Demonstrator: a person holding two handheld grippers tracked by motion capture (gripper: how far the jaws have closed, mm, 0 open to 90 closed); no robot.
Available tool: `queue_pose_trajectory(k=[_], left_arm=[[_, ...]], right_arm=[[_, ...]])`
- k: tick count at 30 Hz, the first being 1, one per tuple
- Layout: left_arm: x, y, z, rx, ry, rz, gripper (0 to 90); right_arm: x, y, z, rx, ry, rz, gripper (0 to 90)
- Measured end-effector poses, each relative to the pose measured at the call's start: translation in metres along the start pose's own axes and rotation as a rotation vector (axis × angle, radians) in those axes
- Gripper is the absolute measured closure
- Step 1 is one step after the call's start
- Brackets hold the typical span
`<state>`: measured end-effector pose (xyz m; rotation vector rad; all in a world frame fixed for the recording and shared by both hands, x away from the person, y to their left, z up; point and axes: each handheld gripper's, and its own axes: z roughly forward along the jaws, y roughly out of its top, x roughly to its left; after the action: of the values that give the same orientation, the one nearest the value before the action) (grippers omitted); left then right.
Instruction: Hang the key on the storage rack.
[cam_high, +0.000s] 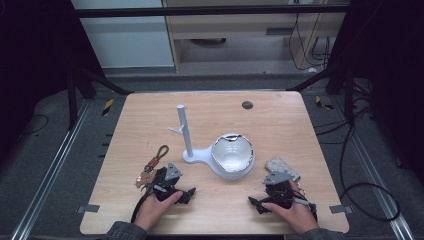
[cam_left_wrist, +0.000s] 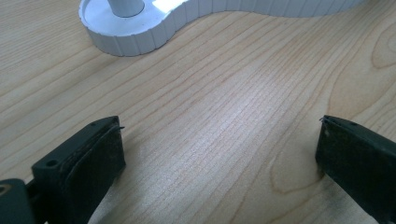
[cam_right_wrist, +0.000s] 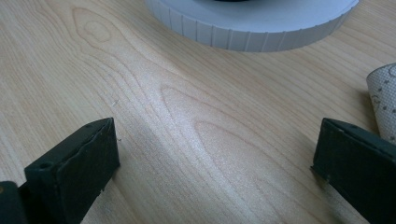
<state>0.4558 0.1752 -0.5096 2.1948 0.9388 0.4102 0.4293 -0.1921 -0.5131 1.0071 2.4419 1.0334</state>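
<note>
Both claws, left (cam_high: 191, 192) and right (cam_high: 251, 201), rest spread, white stand (cam_high: 220, 162) between and beyond.

Both hands wear dark grey sleeves; the left gripper (cam_high: 186, 194) and right gripper (cam_high: 256, 202) are black, each topped by a grey three-cornered plate, with black cables trailing.

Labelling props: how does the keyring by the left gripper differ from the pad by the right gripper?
The keyring is a thin thing, a dark loop joined to brown and metal parts; the pad is a flat, pale grey piece patterned with dots. The keyring lies left of the white stand, the pad right of it. Both rest flat on the table, untouched, each beside an open gripper.
</note>
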Motion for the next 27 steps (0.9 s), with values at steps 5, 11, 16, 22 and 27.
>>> queue_pose_trajectory(k=[5,11,16,22,27], left_arm=[[0.001,0.000,-0.001,-0.004,-0.007,0.006,0.8],[0.006,-0.002,-0.005,-0.014,0.000,0.015,3.4],[0.014,-0.005,-0.015,-0.024,0.004,0.019,3.6],[0.032,-0.006,-0.028,-0.005,0.039,-0.012,5.5],[0.050,0.000,-0.043,0.037,0.099,0.002,5.7]], right_arm=[[0.000,0.000,0.000,0.000,0.000,0.000,0.2],[0.000,0.000,0.000,0.000,0.000,0.000,0.2],[0.000,0.000,0.000,0.000,0.000,-0.001,0.3],[0.000,0.000,0.000,0.000,0.000,0.000,0.2],[0.000,-0.001,-0.001,0.002,-0.004,0.006,0.2]])
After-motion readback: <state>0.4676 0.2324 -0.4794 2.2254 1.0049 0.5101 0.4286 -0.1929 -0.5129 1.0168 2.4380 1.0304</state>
